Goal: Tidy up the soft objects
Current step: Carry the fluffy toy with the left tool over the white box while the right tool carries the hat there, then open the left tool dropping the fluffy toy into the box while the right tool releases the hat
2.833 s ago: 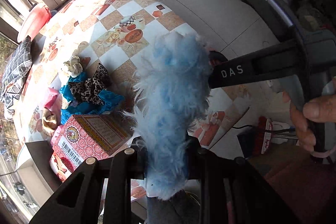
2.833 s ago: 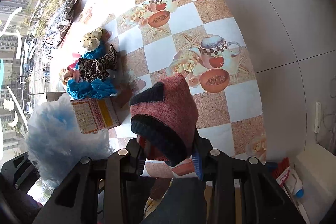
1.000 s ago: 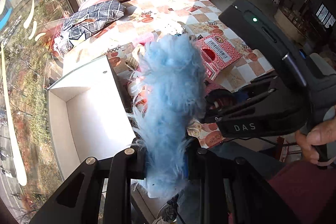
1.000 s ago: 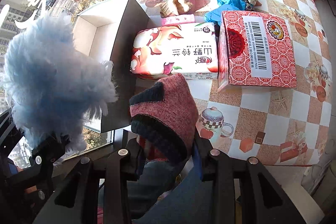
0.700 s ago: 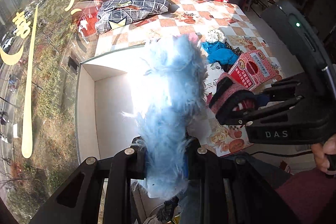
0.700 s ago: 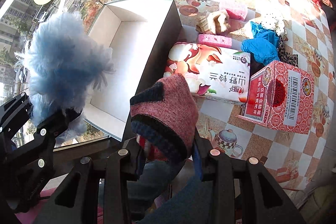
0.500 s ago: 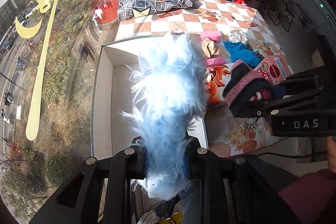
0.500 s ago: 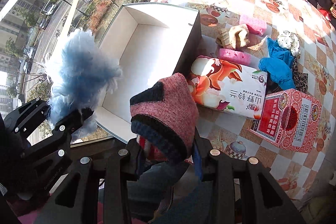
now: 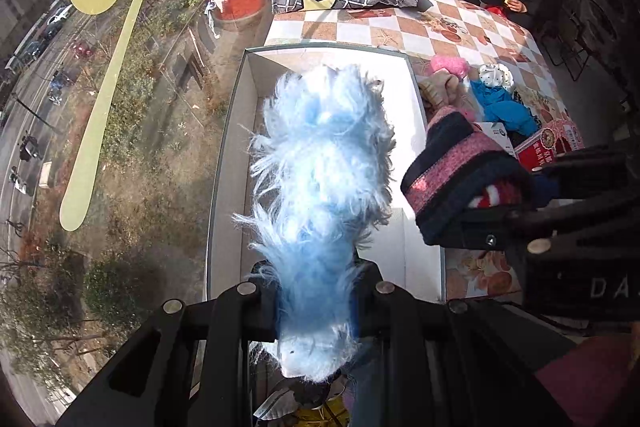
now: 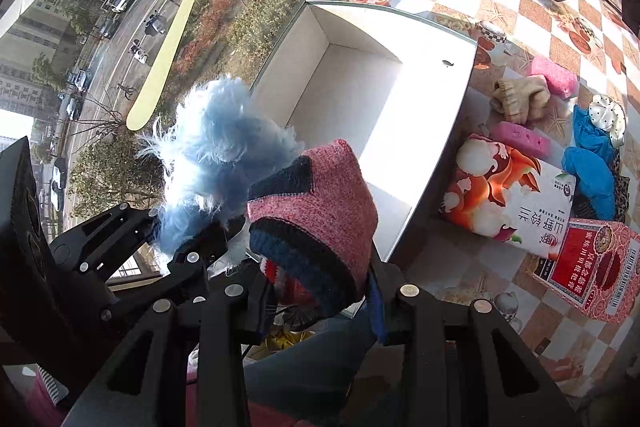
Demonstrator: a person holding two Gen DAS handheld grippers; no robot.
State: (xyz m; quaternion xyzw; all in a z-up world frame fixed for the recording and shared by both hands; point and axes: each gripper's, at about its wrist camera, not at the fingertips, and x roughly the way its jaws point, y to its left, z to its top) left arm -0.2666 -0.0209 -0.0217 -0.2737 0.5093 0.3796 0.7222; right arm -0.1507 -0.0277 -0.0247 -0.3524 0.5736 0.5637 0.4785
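The white box (image 10: 384, 115) is what the coming move turns on. It stands open-topped at the near left corner of the table (image 10: 532, 19), hard by the window, and its long axis runs from near to far. In both wrist views it lies straight ahead of and below the two tools, which point steeply down at it.

The left tool (image 9: 316, 301) is pressed together on a fluffy blue item (image 9: 320, 167), which stands up out of its jaws and, in the left wrist view, covers the middle of the box floor. The right tool (image 10: 318, 301) is pinching a pink and navy knitted item (image 10: 316, 211), with a red and white band showing at the jaws. In the left wrist view this knitted piece hangs over the right wall of the box, near its near end, so the left tool looks the better centred over the opening and the right one sits at its edge.

The two loads are just beside each other, perhaps touching. Neither has reached the box floor, which is bare. I judge a short lowering and a release would drop both inside, the right tool first needing a small shift leftward.
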